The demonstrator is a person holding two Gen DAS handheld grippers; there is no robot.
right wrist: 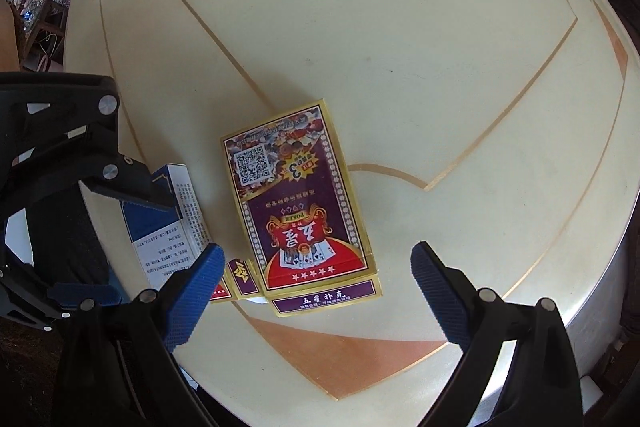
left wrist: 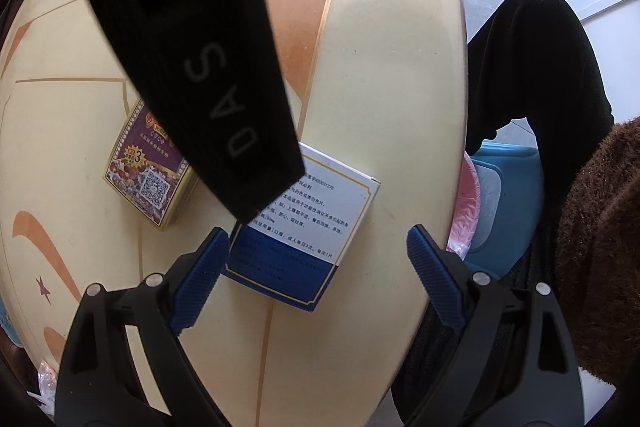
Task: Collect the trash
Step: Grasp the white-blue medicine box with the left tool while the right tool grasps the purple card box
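Hovering over counter (right wrist: 400, 67): left claw (left wrist: 318, 259) apart above blue-white box (left wrist: 304, 227); right claw (right wrist: 316, 277) apart above poker card box (right wrist: 300, 211).

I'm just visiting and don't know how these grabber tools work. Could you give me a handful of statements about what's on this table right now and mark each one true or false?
1. The blue-and-white cardboard medicine box lies flat on the cream round table. True.
2. The purple-and-gold playing-card box is stacked on top of the medicine box. False: they lie side by side on the table.
3. The left gripper has its blue fingers spread wide over the medicine box. True.
4. The right gripper is clamped on the card box. False: its fingers stand apart, pinching nothing.
5. A pink-lined blue bin sits beside the table's edge. True.
6. The card box's end flap is sealed shut. False: it hangs open.
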